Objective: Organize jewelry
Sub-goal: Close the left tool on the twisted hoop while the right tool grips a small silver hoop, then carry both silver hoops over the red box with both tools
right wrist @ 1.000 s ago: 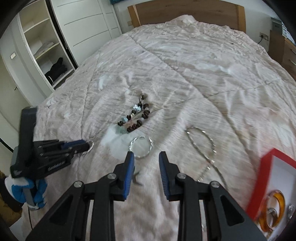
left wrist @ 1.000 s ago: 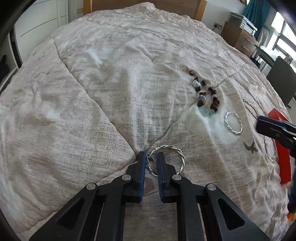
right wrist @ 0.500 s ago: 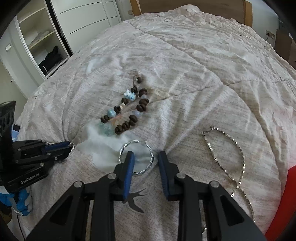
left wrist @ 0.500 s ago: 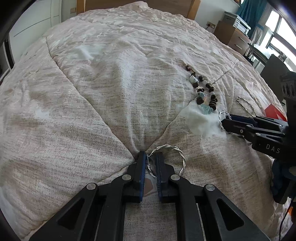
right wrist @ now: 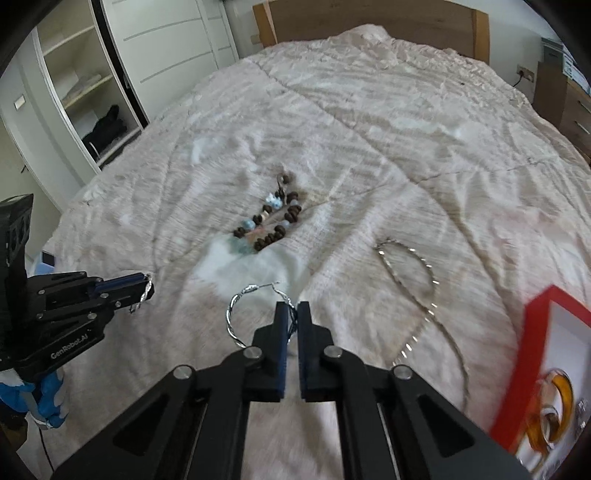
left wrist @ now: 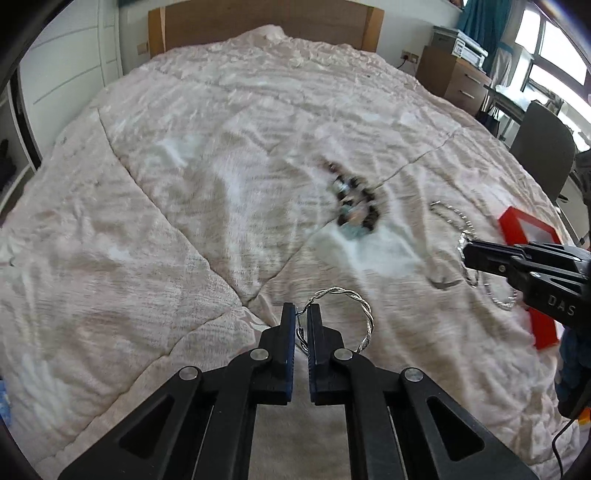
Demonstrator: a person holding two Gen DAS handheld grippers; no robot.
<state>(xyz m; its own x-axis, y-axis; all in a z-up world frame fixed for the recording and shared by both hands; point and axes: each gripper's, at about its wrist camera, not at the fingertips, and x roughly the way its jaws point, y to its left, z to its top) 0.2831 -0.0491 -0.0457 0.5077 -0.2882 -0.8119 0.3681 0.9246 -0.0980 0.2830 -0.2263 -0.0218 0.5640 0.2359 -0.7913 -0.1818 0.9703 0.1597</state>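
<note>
My left gripper (left wrist: 301, 314) is shut on a twisted silver hoop (left wrist: 354, 306) and holds it above the bed; it also shows in the right wrist view (right wrist: 146, 288). My right gripper (right wrist: 293, 310) is shut on a second twisted silver hoop (right wrist: 236, 310), lifted off the quilt; it shows at the right of the left wrist view (left wrist: 466, 251). A brown and blue bead bracelet (right wrist: 271, 225) and a silver chain necklace (right wrist: 417, 280) lie on the quilt. A red jewelry box (right wrist: 535, 369) with an amber bangle (right wrist: 554, 402) sits at the right.
The beige quilt (left wrist: 184, 166) covers the whole bed, with a wooden headboard (left wrist: 266, 22) at the far end. An open wardrobe (right wrist: 85, 92) stands on the left, drawers (left wrist: 454, 77) and a chair (left wrist: 543, 147) on the right.
My right gripper came down on the second hoop, shut on it and lifted it. My left gripper kept its hoop and rose from the quilt.
</note>
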